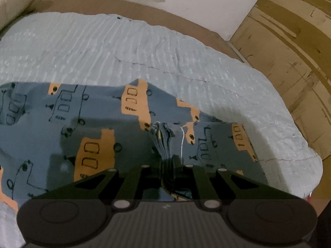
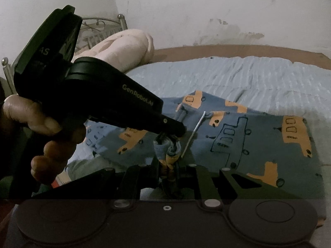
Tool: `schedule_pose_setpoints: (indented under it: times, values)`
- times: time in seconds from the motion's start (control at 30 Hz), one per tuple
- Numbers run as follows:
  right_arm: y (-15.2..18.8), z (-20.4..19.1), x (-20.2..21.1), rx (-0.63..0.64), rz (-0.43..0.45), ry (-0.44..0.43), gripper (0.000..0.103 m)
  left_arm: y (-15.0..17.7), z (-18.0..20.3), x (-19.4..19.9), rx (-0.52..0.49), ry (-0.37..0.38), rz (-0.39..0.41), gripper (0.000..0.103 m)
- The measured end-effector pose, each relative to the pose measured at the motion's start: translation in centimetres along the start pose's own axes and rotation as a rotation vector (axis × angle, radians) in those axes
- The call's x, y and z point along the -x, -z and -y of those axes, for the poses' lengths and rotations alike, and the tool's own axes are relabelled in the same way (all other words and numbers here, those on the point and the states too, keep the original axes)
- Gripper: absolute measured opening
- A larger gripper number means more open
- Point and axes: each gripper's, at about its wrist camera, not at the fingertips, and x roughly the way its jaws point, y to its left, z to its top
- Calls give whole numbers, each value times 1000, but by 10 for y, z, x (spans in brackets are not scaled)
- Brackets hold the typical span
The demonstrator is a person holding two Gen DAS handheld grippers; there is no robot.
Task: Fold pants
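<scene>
- Both grippers were nearly closed on bunched cloth: my left gripper (image 1: 172,163) and my right gripper (image 2: 171,165) each pinched an edge of the pants (image 2: 248,140).
- Left gripper's tip sat just beside the right's pinch point, so neither hand was nearer.
- Pants spread ahead of my fingers, long axis across the view, lying on the light blue blanket (image 1: 103,47).
- Bed stood against a white wall (image 2: 206,10); pillow (image 2: 122,45) at the headboard.

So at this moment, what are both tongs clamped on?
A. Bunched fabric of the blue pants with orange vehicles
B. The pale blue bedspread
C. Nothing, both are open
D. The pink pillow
A: the left tongs and the right tongs each pinch a gathered fold of the pants, which lie on the bedspread.
</scene>
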Motion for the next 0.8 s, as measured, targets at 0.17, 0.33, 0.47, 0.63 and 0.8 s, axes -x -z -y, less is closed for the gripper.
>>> schedule_pose_setpoints:
  times: [0.17, 0.33, 0.47, 0.63, 0.8]
  values:
    - [8, -4, 7, 8, 0, -11, 21, 3, -2, 1, 10, 7, -3, 9]
    - [7, 3, 10, 2, 15, -18, 41, 3, -4, -1, 23, 8, -3, 11]
    - [11, 15, 25, 0, 63, 17, 78, 3, -3, 0, 12, -27, 18, 35]
    - [12, 45, 38, -39, 105, 132, 98, 0, 7, -2, -40, -113, 70, 63]
    - [4, 88, 24, -23, 95, 325, 100, -3, 13, -16, -92, -241, 111, 73]
